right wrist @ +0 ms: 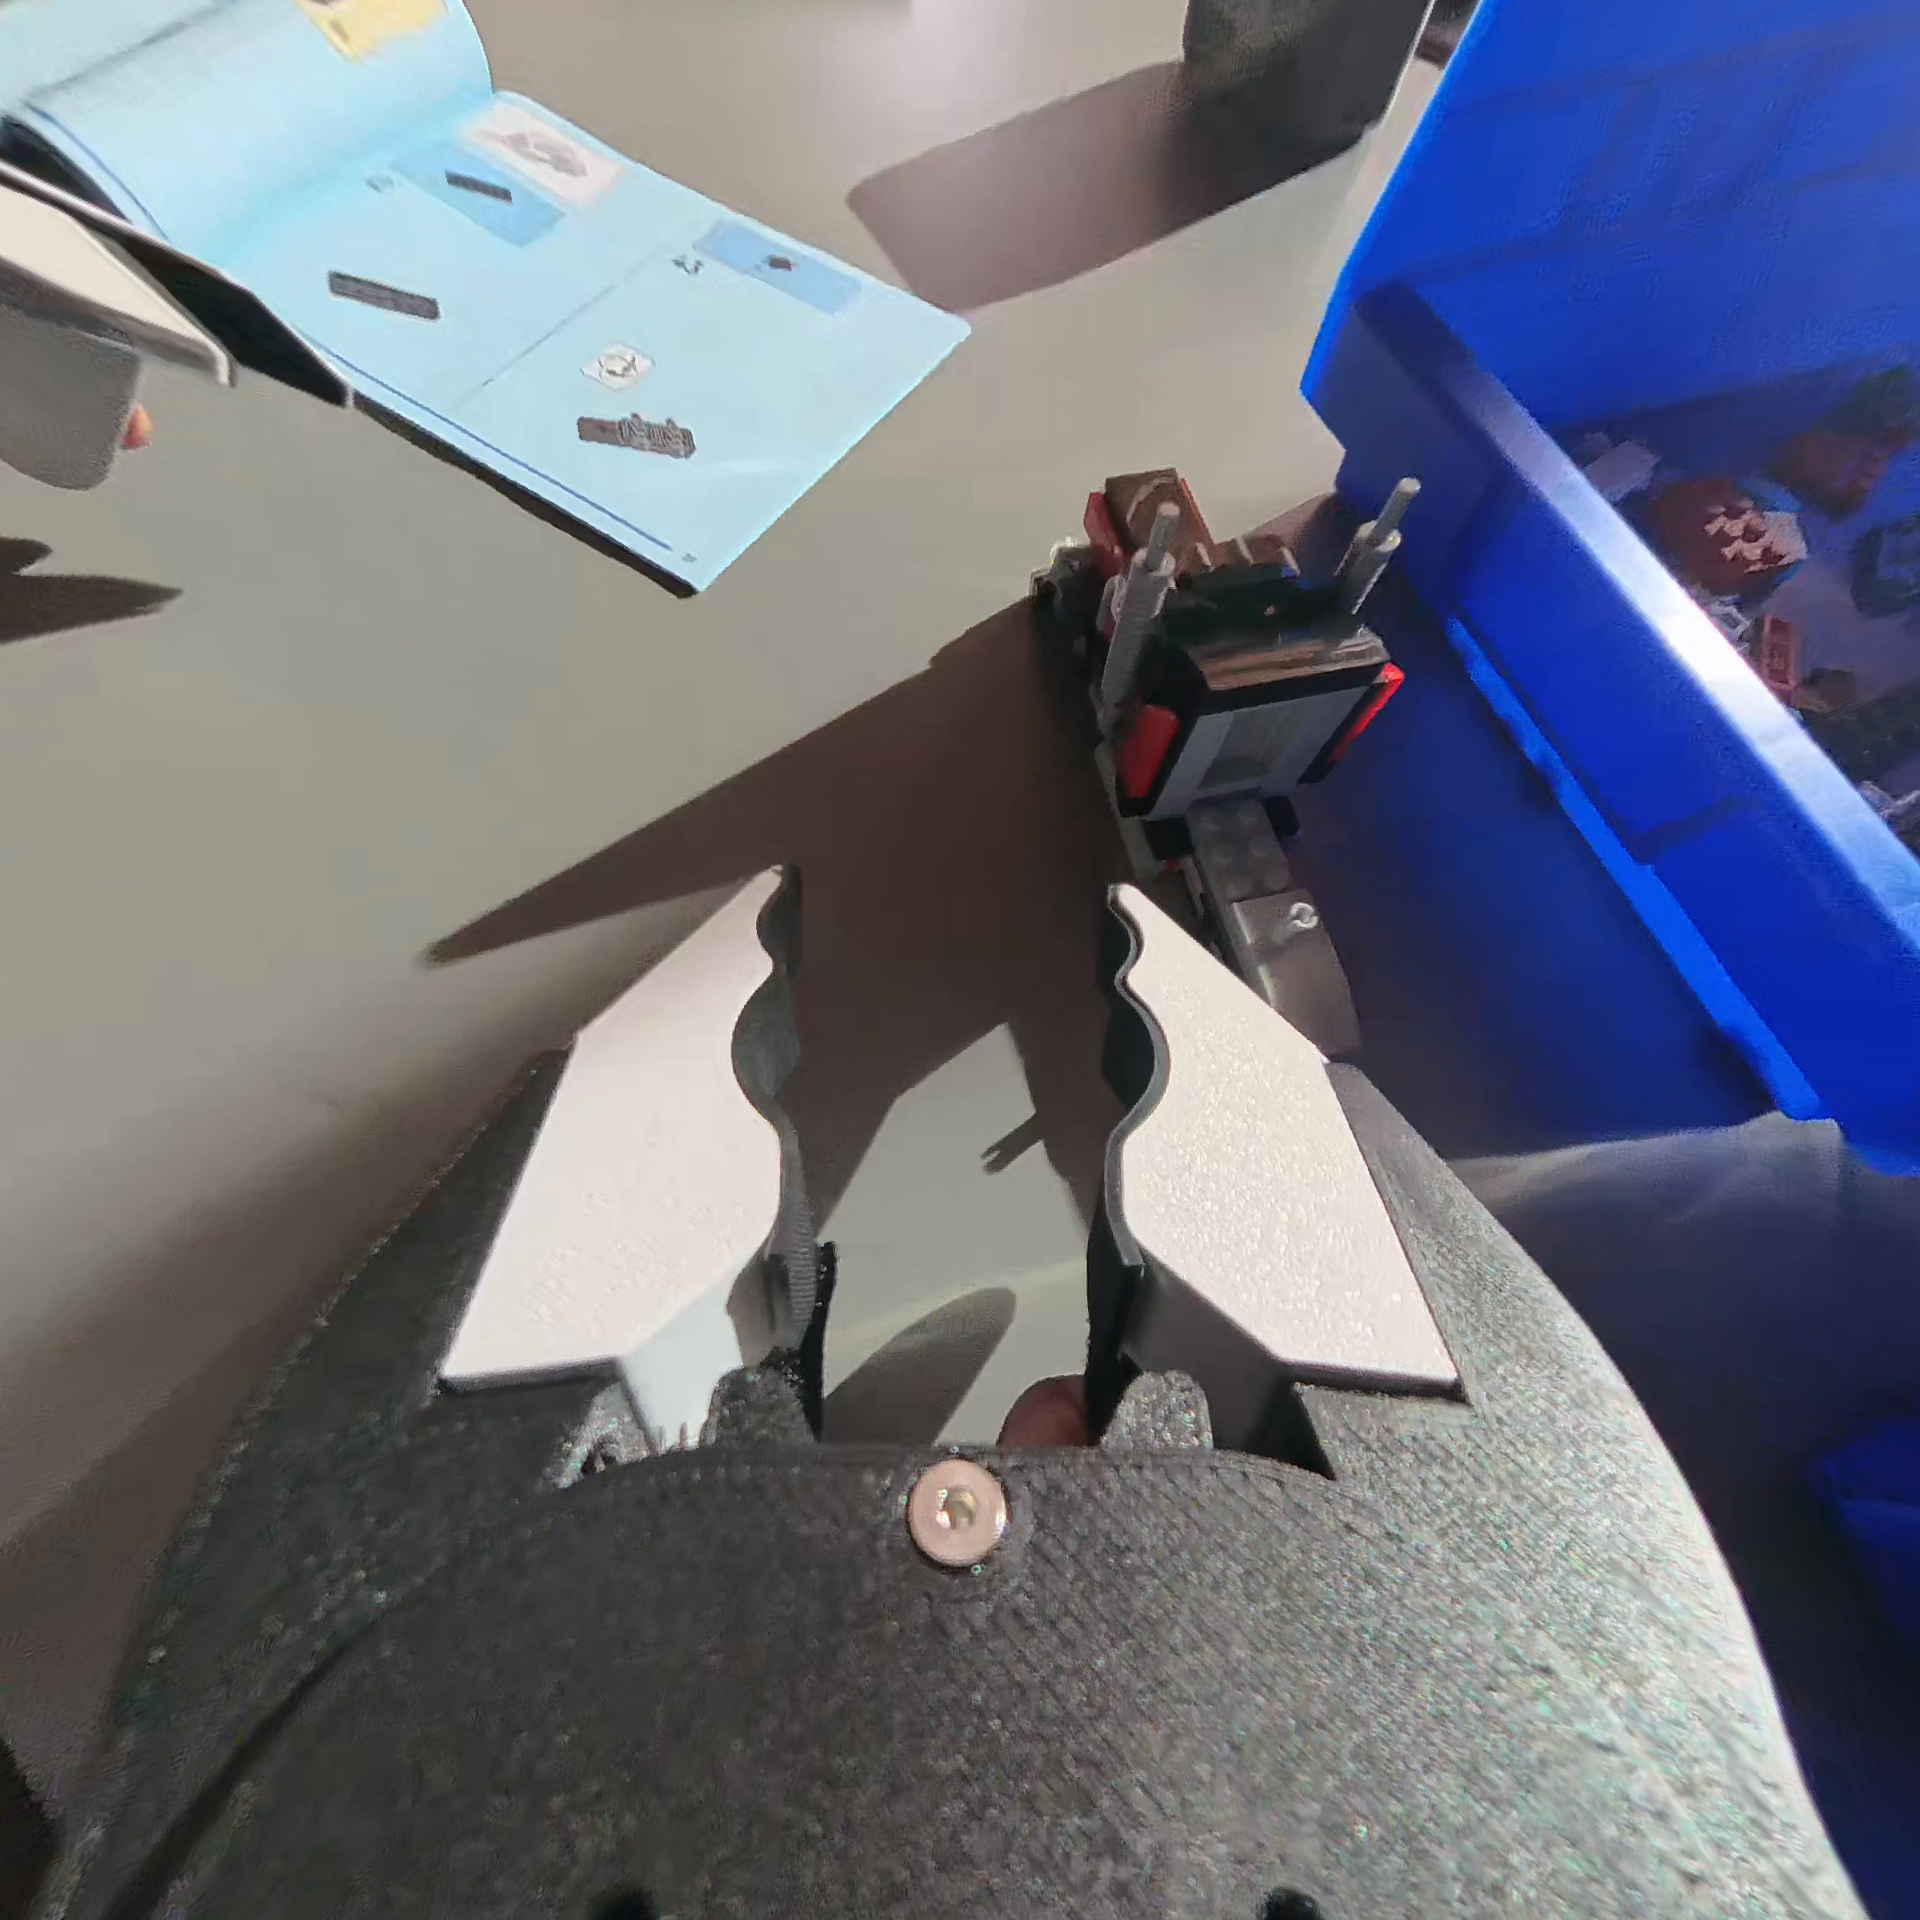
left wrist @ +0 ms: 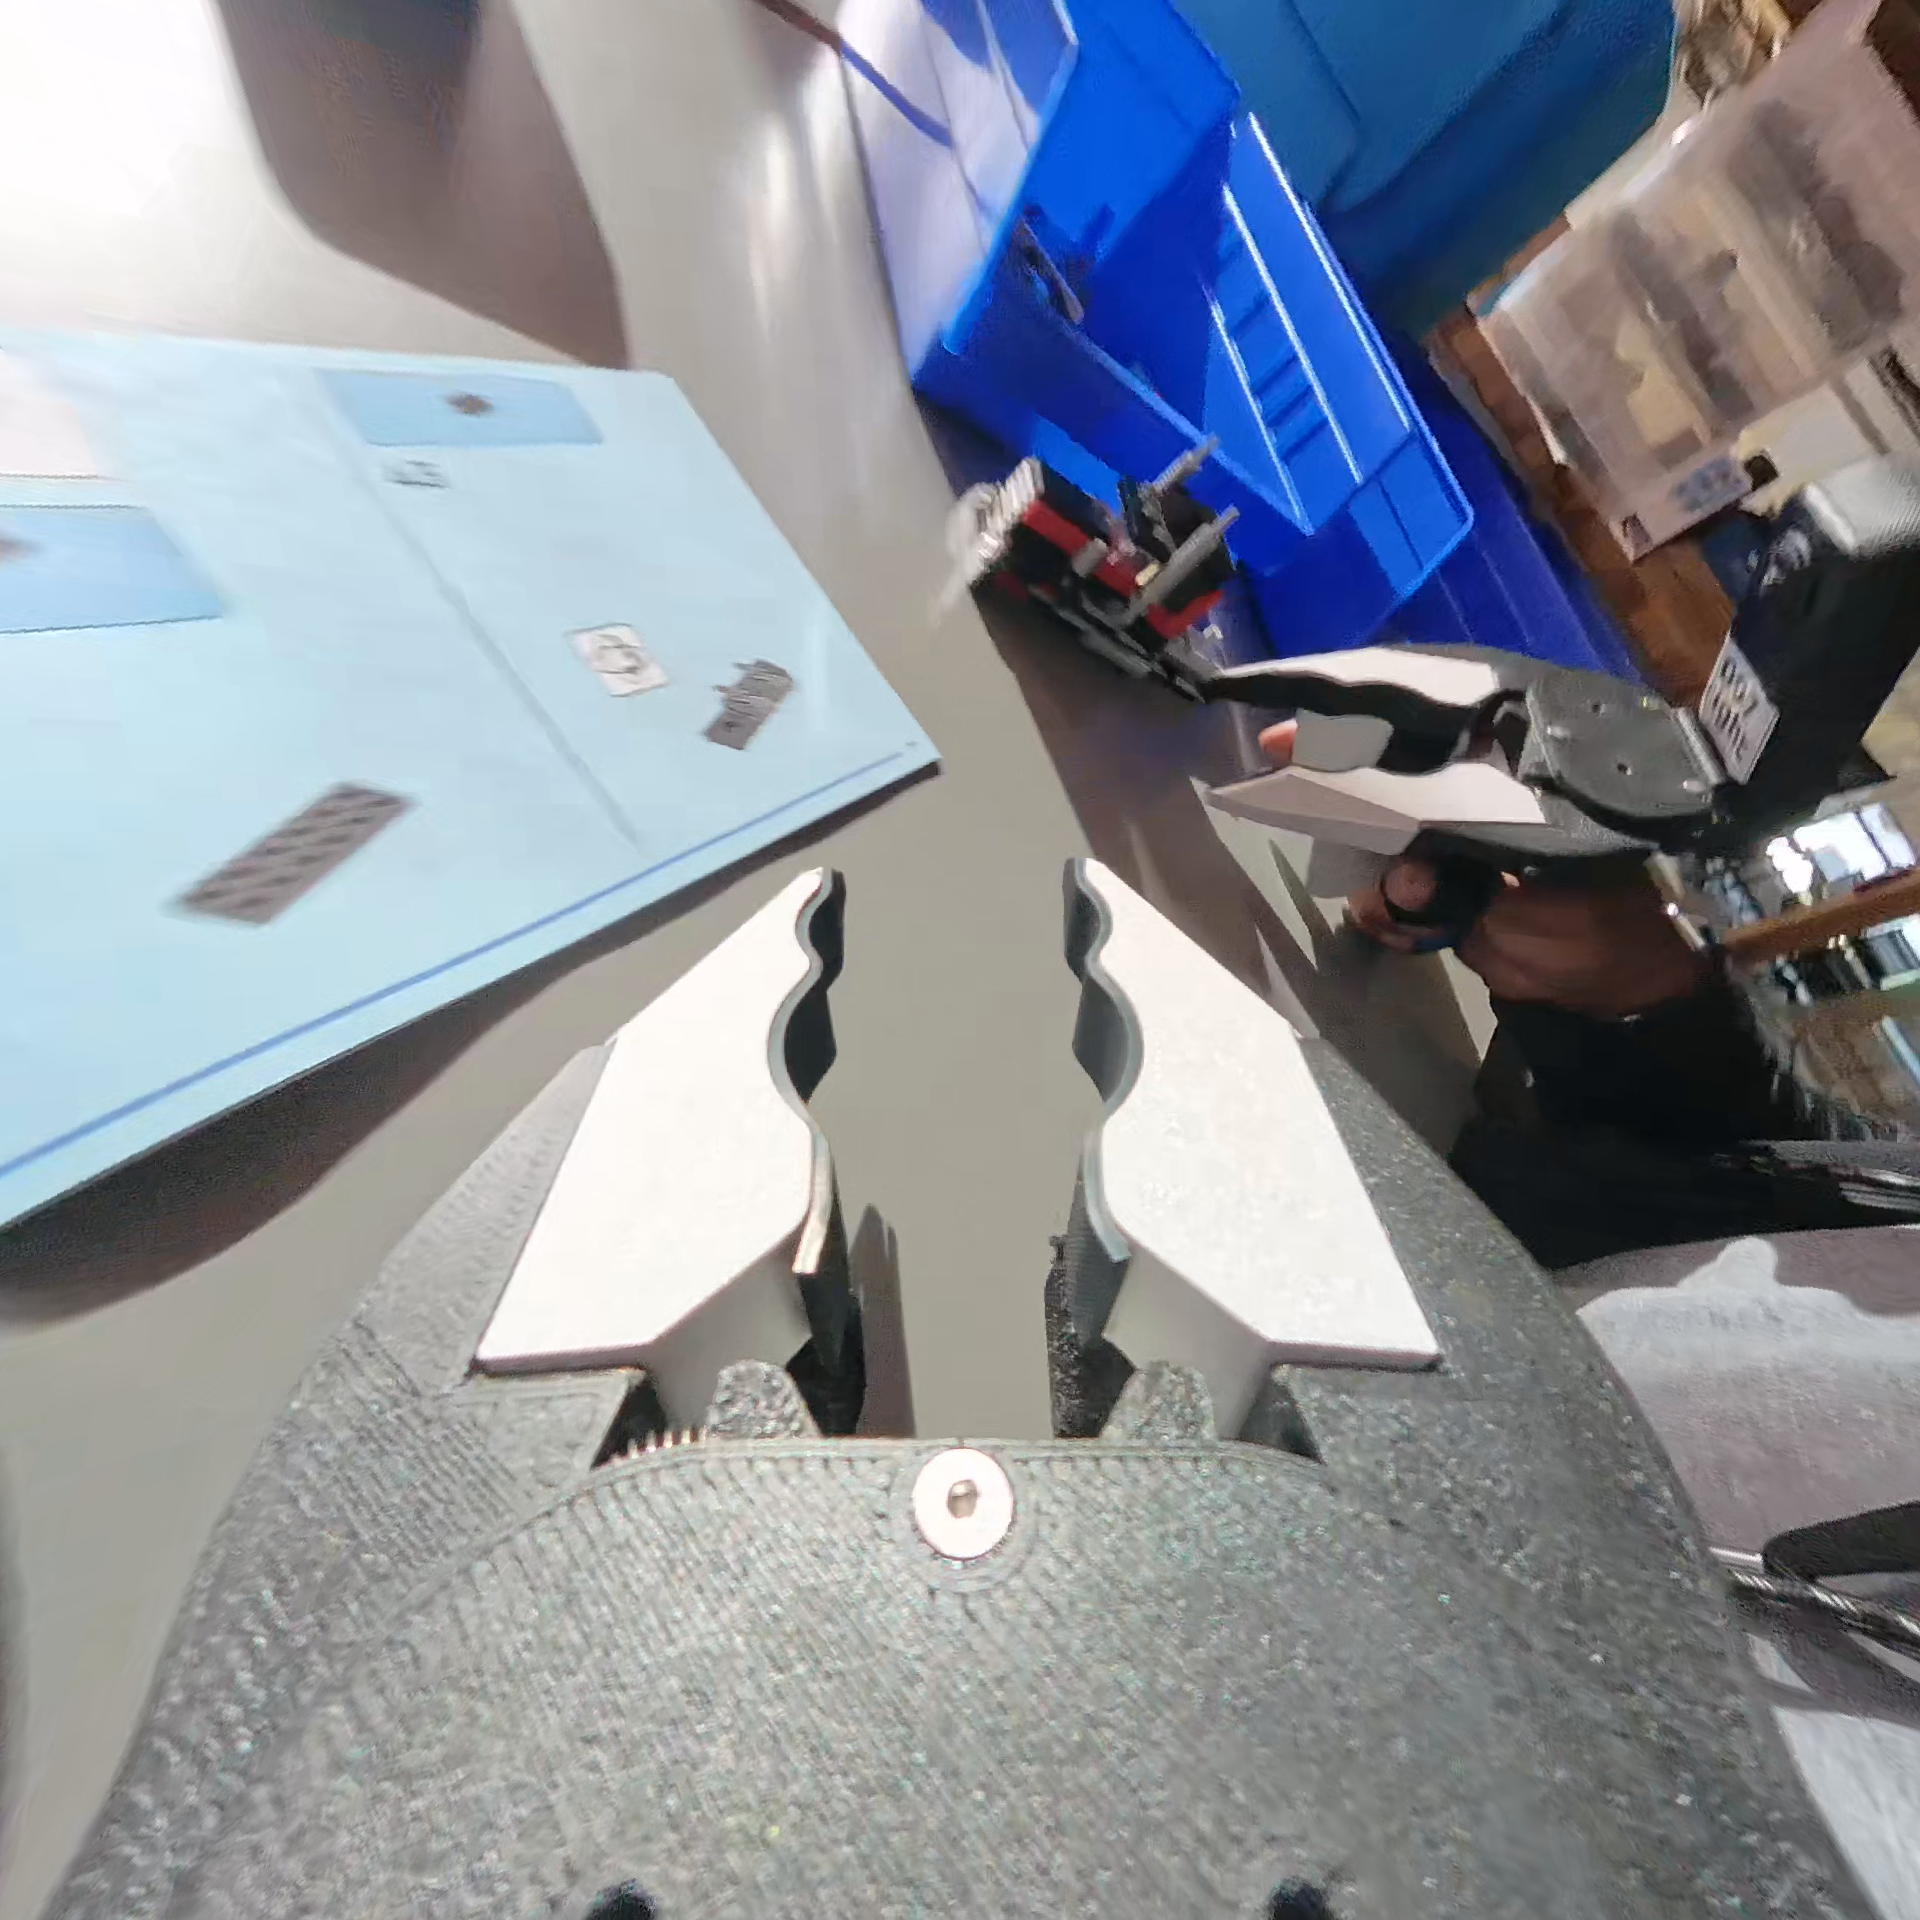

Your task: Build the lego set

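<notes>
Red-and-black, the half-built lego model (right wrist: 1226,686) is sitting on the grey table (right wrist: 416,779), pressed up close beside the blue bin (right wrist: 1621,582) that is holding the loose bricks (right wrist: 1766,582). The right gripper (right wrist: 951,914) is hovering low just short of the model, its fingers spread apart and holding nothing; its right fingertip is lying near the model's grey rear end. The left gripper (left wrist: 956,894) is hanging over bare table near the corner of the open instruction booklet (left wrist: 364,675), fingers likewise apart and empty.

Judging from this, the step in hand is probably taking hold of the model or fetching the next piece. To do it well, the right gripper would be closing on the solid body rather than on the two thin grey posts (right wrist: 1371,540) standing up from it (these look easy to knock off). Since the bin wall is crowding one side, drawing the model out into open table first may be giving more room.

As for the surroundings, the table is looking smooth and matte, with hard shadows falling across it under bright light. Beyond the bin, the left wrist view is showing blurred shelving (left wrist: 1714,260) with clear boxes, and the person's hand (left wrist: 1423,894) is gripping the right gripper's handle.
</notes>
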A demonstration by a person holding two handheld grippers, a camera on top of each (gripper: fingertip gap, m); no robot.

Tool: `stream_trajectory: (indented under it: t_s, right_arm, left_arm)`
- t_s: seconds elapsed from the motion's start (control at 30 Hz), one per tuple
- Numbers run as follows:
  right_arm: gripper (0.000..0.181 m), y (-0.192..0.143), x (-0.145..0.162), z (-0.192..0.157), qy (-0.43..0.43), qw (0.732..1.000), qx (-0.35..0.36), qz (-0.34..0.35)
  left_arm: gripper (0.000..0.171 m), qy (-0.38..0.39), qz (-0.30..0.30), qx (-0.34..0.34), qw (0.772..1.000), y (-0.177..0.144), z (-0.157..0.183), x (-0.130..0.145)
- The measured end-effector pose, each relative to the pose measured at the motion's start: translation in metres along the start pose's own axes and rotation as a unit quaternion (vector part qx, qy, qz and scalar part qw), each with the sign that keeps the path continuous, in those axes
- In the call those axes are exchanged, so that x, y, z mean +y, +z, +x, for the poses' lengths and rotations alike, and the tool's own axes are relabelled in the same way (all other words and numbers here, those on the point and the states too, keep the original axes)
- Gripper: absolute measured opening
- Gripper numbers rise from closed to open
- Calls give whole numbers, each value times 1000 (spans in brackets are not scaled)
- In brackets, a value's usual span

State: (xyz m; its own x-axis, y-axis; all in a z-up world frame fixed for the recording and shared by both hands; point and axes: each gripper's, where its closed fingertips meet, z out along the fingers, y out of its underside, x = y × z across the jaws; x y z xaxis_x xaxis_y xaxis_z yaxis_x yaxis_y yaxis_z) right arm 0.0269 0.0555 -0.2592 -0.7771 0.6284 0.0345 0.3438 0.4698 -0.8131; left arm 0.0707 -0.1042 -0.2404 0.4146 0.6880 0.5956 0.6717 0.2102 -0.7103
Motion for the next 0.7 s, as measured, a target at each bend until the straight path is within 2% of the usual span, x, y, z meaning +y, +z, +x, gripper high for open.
stream_trajectory:
  t_s: [0.13,0.3,0.7]
  right_arm:
    - [61,9,8,-1,-14,999,8,-39]
    - [61,9,9,-1,-12,999,8,-41]
    - [59,0,1,-5,1,1000,-22,0]
  left_arm:
    - [48,39,-51,4,998,44,33,15]
    - [52,60,-84,2,995,78,55,24]
    - [55,86,-122,-36,988,104,73,43]
